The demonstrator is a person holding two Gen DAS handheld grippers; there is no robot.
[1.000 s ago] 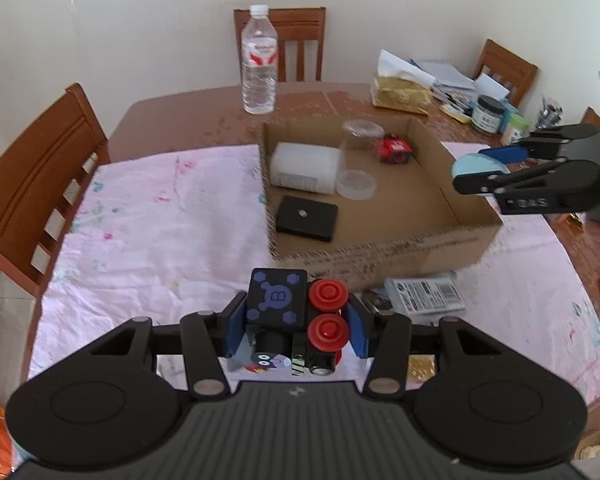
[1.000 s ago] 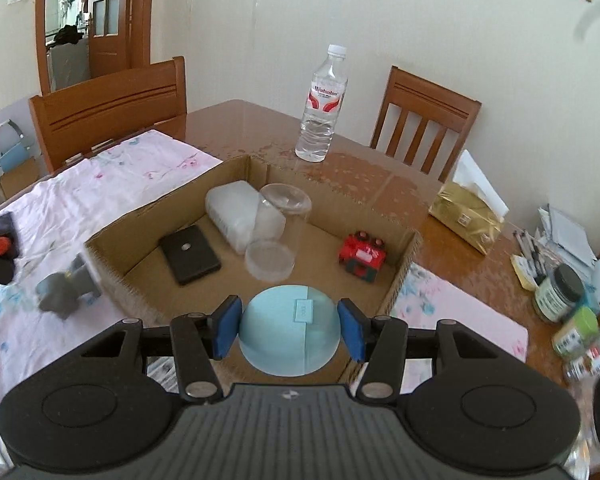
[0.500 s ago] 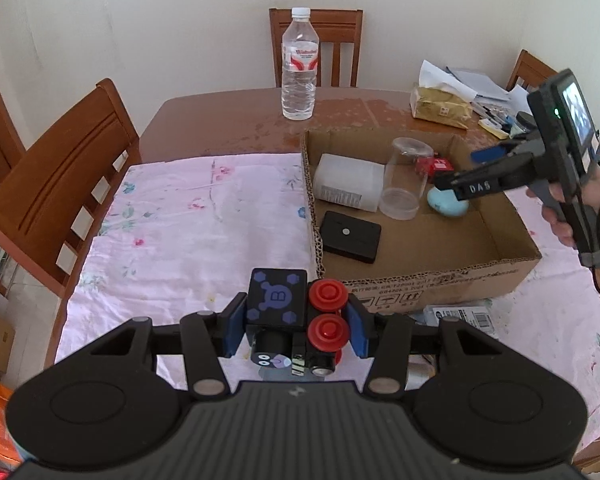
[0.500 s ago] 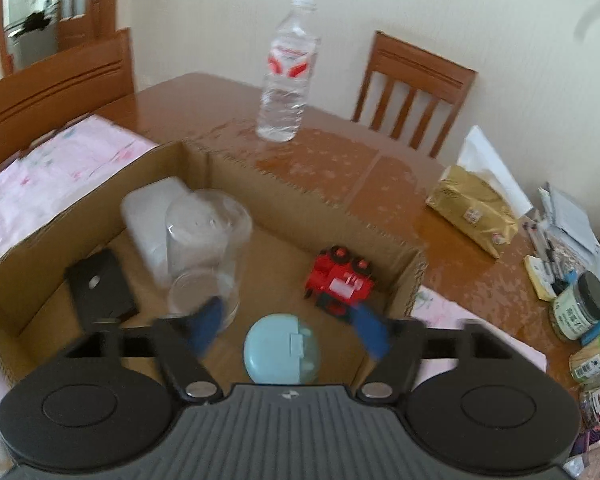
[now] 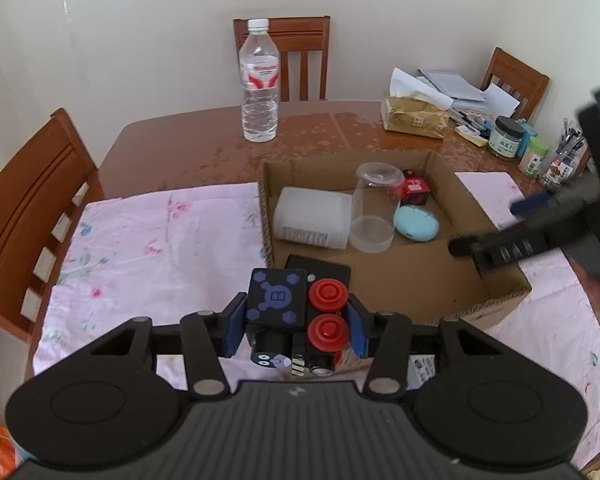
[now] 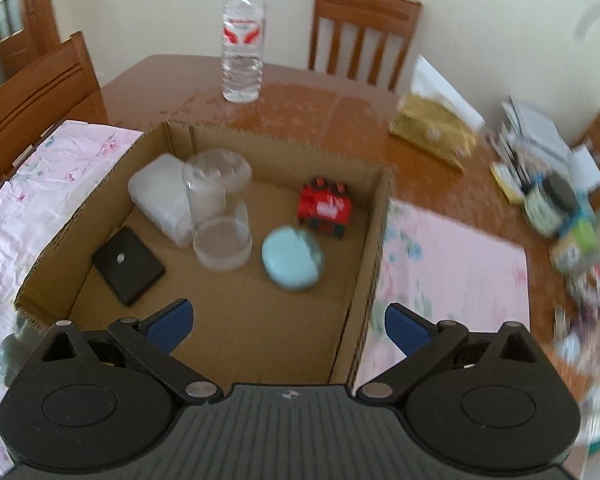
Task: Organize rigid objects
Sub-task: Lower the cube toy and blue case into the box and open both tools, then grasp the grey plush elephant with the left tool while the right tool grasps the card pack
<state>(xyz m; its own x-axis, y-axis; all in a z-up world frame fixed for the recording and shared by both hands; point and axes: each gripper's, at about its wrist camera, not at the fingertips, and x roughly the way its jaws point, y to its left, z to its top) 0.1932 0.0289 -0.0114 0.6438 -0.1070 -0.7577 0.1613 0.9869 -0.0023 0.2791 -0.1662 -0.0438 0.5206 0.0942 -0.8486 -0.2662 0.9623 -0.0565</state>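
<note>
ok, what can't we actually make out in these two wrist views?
- Left wrist view: underside of the black toy in the left gripper, hidden behind its fingers.
- Left wrist view: right gripper blurred, partly cut off by the frame edge; its jaws are opening, empty.
- Right wrist view: jars, motion-blurred, labels unreadable.
- Right wrist view: cardboard box near wall, behind the gripper body.

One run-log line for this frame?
left hand-held gripper: shut on black toy | right hand-held gripper: opening, empty | blue case: in cardboard box
</note>
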